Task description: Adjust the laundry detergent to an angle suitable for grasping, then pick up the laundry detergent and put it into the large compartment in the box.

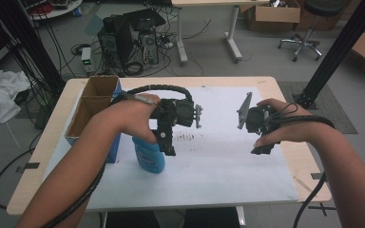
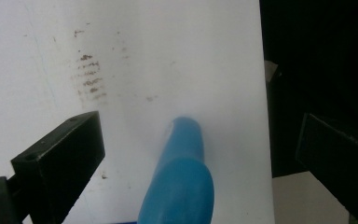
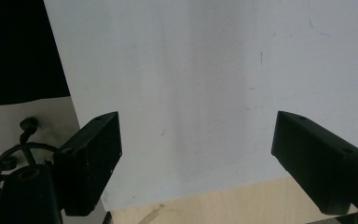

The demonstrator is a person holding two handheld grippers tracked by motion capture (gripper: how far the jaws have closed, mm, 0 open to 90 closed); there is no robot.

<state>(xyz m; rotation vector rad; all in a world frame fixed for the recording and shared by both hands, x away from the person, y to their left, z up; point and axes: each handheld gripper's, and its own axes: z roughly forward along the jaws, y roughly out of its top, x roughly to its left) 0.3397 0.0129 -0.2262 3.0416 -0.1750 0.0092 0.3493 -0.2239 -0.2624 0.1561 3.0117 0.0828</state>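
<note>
Your left tool (image 2: 186, 154) hangs straight over the blue bottle (image 1: 149, 154), which stands upright on the white sheet (image 1: 228, 166) at about 7 o'clock of the tabletop (image 1: 266, 83), beside the cardboard box (image 1: 92, 107). In the left gripper view the bottle's neck (image 2: 182, 154) rises between the jaws, which stand wide apart and clear of it; its long axis points up at you. Your right tool (image 3: 196, 154), also spread and empty, hovers well off toward 3 o'clock, so the left is nearer: go straight down.

Left tongs (image 1: 167, 142) hover at the blue bottle (image 1: 149, 154) beside a cardboard box (image 1: 94, 102).
</note>
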